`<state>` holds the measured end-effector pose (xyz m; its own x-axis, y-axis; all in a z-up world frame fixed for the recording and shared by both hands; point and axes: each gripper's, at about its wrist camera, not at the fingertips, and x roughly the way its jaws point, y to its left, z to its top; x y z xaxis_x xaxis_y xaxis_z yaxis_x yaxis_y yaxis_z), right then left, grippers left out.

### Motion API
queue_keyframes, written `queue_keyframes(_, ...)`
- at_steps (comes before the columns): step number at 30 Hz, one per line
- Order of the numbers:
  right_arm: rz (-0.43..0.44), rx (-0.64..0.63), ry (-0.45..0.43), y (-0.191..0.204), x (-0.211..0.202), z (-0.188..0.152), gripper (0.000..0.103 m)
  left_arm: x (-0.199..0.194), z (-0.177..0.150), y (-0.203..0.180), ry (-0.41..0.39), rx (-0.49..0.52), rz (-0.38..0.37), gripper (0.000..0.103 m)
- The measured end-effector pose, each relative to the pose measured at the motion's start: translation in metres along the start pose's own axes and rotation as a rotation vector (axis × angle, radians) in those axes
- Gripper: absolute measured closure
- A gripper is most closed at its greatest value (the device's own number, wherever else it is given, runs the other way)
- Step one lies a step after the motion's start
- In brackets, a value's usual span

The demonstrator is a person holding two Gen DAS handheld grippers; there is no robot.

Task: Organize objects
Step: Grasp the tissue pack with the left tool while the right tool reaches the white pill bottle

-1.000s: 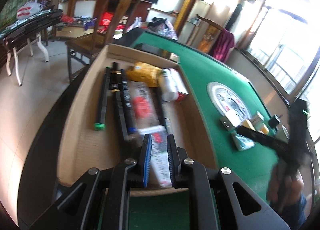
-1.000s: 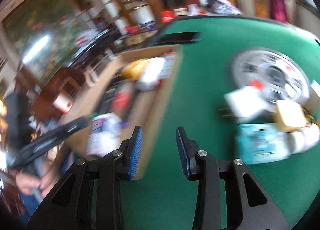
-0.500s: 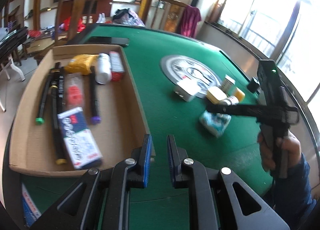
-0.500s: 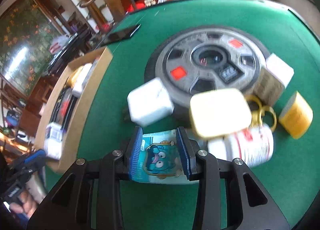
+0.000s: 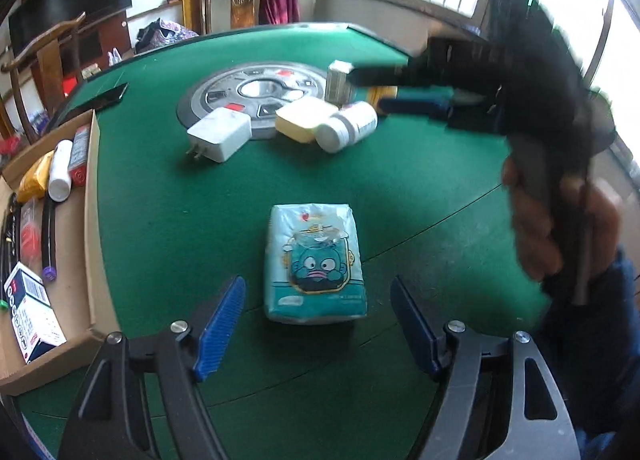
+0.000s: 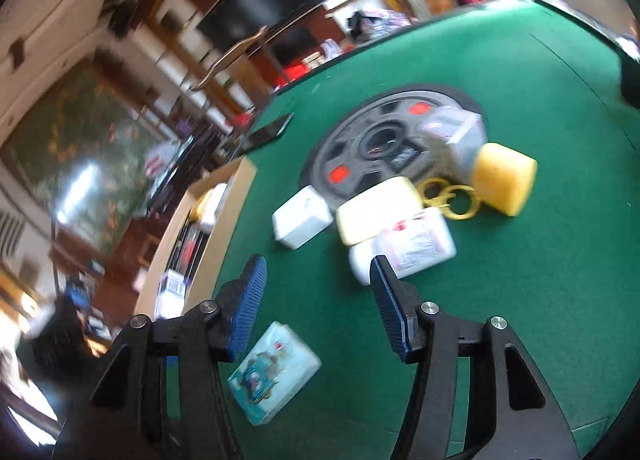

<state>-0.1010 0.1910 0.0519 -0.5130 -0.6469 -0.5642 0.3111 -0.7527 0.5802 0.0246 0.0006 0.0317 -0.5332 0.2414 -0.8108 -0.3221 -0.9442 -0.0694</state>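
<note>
- Surface: round green felt table (image 5: 400, 188) with a grey dial-like centre disc (image 5: 256, 96); wooden chairs and a dark screen stand behind it
- Writing: none legible; the teal plastic-wrapped tissue pack (image 5: 315, 260) bears a blue cartoon face, and the white lidded bottle (image 6: 404, 246) has a label too blurred to read
- Left gripper (image 5: 320, 324): blue-padded fingers wide apart, holding nothing; the tissue pack lies flat on the felt just ahead, between them, untouched
- Right gripper (image 6: 320, 300): fingers apart, empty, above the felt near the bottle
- Nearby: white plug adapter (image 5: 219, 133), pale yellow flat case (image 5: 306, 117), yellow ring clips (image 6: 450, 196), yellow cylinder (image 6: 504, 176)
- Shallow cardboard tray (image 5: 92, 220) at the table's left edge holds pens and small boxes
</note>
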Motion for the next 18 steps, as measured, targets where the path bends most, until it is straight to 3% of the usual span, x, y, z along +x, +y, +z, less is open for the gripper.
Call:
queue_keyframes(4, -0.037, 0.008, -0.063, -0.002, -0.012, 0.005, 0.049, 0.022, 0.003, -0.013, 0.017, 0.024, 0.077, 0.028)
queue_keyframes(6, -0.091, -0.003, -0.072, -0.005, -0.012, 0.008, 0.049, 0.027, 0.004, -0.010, 0.005, 0.007, 0.079, 0.030)
queue_keyframes(8, -0.148, -0.030, -0.069, -0.006, -0.012, 0.009, 0.049, 0.026, 0.007, -0.002, -0.008, -0.026, 0.072, 0.054)
queue_keyframes(12, -0.230, -0.125, -0.049, 0.006, 0.001, 0.007, 0.049, 0.026, 0.012, 0.025, -0.028, -0.130, 0.042, 0.055)
queue_keyframes(18, -0.367, -0.286, -0.021, 0.025, 0.022, 0.000, 0.039, 0.029, 0.018, 0.047, -0.041, -0.193, 0.012, 0.055)
